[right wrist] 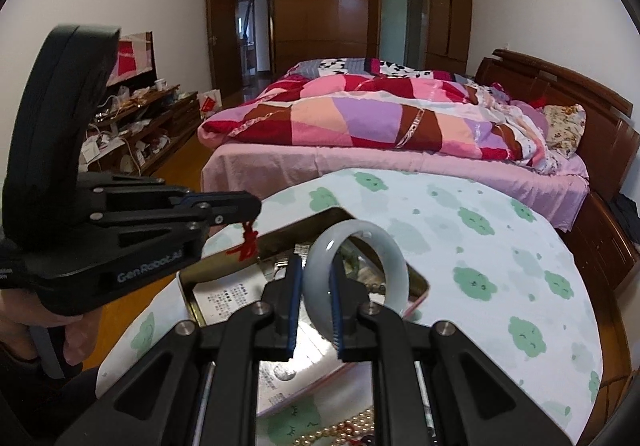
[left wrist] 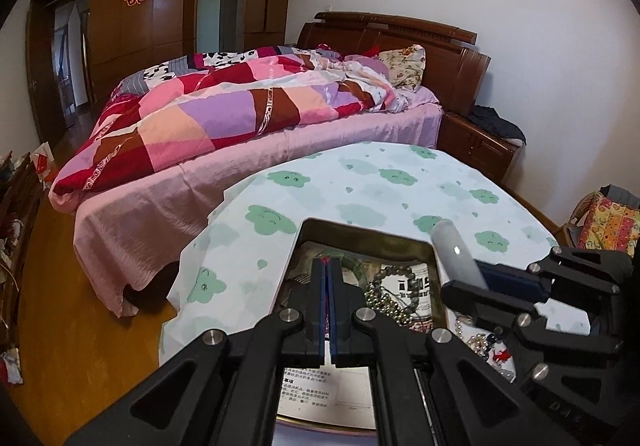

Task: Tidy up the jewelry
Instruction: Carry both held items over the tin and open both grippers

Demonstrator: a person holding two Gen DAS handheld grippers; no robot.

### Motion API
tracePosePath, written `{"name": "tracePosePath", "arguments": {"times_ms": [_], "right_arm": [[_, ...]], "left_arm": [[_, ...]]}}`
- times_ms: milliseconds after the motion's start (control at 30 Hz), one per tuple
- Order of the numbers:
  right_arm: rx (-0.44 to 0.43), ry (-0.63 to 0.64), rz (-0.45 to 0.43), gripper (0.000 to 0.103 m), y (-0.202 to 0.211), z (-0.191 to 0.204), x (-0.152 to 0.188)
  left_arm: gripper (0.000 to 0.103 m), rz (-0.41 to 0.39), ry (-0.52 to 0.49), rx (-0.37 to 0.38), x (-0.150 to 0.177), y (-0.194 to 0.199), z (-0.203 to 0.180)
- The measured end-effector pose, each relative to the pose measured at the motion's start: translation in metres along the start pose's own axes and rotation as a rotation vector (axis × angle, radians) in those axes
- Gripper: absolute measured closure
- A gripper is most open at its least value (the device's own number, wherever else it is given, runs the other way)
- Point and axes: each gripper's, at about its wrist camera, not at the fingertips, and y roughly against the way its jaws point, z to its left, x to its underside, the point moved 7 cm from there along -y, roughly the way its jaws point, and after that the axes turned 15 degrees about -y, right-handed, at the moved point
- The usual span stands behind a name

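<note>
A metal tin box (left wrist: 308, 226) lies open on the table, holding bead bracelets (left wrist: 394, 286) and papers; it also shows in the right wrist view (right wrist: 420, 282). My left gripper (left wrist: 327, 266) is shut on a red knotted cord, seen hanging from its tips in the right wrist view (right wrist: 247, 242), above the tin. My right gripper (right wrist: 316, 266) is shut on a pale jade bangle (right wrist: 356, 274), one finger through the ring, over the tin. The bangle (left wrist: 456, 258) and right gripper also show in the left wrist view at right.
The round table has a white cloth with green clouds (right wrist: 500, 246). Pearl and bead strands lie on the cloth near me (right wrist: 348, 430) (left wrist: 480, 342). A bed with a patchwork quilt (right wrist: 380, 117) stands behind the table. A cluttered low cabinet (right wrist: 136, 125) is at left.
</note>
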Motion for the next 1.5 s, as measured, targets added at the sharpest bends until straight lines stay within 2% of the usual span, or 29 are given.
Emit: {"name": "tracePosePath", "arguments": {"times_ms": [767,1067,1500], "right_arm": [[0.029,0.007,0.089,0.088,-0.035,0.002,0.024],[0.047,0.009,0.147,0.088,-0.052,-0.001,0.038],[0.055,0.01,0.16,0.087,-0.055,0.0,0.042]], "left_arm": [[0.103,0.06,0.012,0.012,0.019,-0.024,0.0],[0.103,0.105,0.015,0.021,0.03,-0.041,0.0],[0.102,0.123,0.006,0.009,0.033,-0.045,-0.003]]}}
